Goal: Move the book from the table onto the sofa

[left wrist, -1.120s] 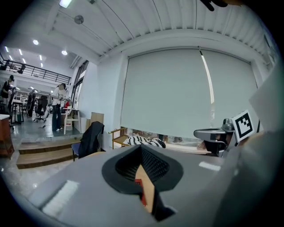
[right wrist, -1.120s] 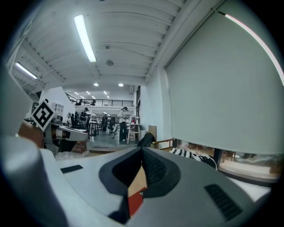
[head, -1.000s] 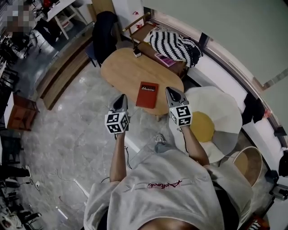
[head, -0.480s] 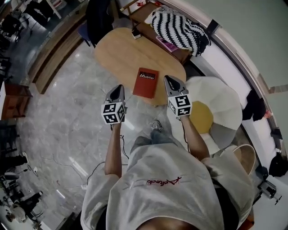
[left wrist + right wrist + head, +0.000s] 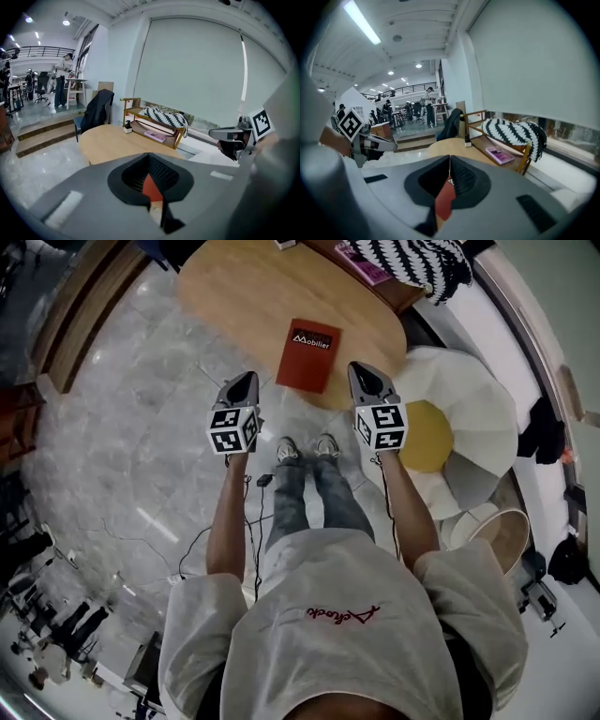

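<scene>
- Book (image 5: pixel 309 354) lies flat on the wooden counter (image 5: pixel 234 292), close to its near edge; red cover up, long axis running away from the person
- it sits ahead of and between the left tongs (image 5: pixel 246 381) and the right tongs (image 5: pixel 364 371), the right perhaps slightly nearer; both clenched, empty, clear of it
- glossy grey marble floor (image 5: pixel 122 427); a white seat with yellow centre (image 5: pixel 473 418) just right, likely the sofa

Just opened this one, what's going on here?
A person stands at the wooden table with a gripper in each hand. The left gripper and right gripper are both shut and empty, held near the table's closer edge. The red book lies flat on the table just ahead of them, untouched.
</scene>
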Demonstrator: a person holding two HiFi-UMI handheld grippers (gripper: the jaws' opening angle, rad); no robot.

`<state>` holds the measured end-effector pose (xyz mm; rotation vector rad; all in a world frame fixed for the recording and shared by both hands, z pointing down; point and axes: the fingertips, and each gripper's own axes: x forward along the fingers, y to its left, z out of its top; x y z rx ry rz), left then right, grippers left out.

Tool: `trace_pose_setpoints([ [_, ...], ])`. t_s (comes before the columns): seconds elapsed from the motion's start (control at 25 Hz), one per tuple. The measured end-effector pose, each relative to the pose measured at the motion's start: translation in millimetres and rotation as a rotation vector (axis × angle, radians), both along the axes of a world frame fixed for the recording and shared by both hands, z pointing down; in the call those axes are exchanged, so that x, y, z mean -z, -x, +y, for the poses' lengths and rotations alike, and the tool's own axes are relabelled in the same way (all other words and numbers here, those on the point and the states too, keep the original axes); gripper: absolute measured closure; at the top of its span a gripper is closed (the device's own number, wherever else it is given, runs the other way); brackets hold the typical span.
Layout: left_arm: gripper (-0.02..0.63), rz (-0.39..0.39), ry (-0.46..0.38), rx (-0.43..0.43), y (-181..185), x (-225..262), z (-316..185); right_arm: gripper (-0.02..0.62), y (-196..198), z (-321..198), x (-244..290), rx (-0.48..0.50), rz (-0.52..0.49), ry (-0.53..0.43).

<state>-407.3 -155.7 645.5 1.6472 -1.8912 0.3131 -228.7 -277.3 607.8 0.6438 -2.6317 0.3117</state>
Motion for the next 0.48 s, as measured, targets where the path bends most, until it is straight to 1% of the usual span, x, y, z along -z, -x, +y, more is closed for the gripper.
trace_pose_setpoints([
  [0.16, 0.597, 0.058, 0.065, -0.032, 3, -62, 3, 0.584, 0, 13, -67, -0.041, 0.075, 0.085],
  [0.48, 0.597, 0.125, 0.129, -0.064, 8, -157, -4, 0.584, 5, 22, -167, -0.078, 0.151, 0.196],
])
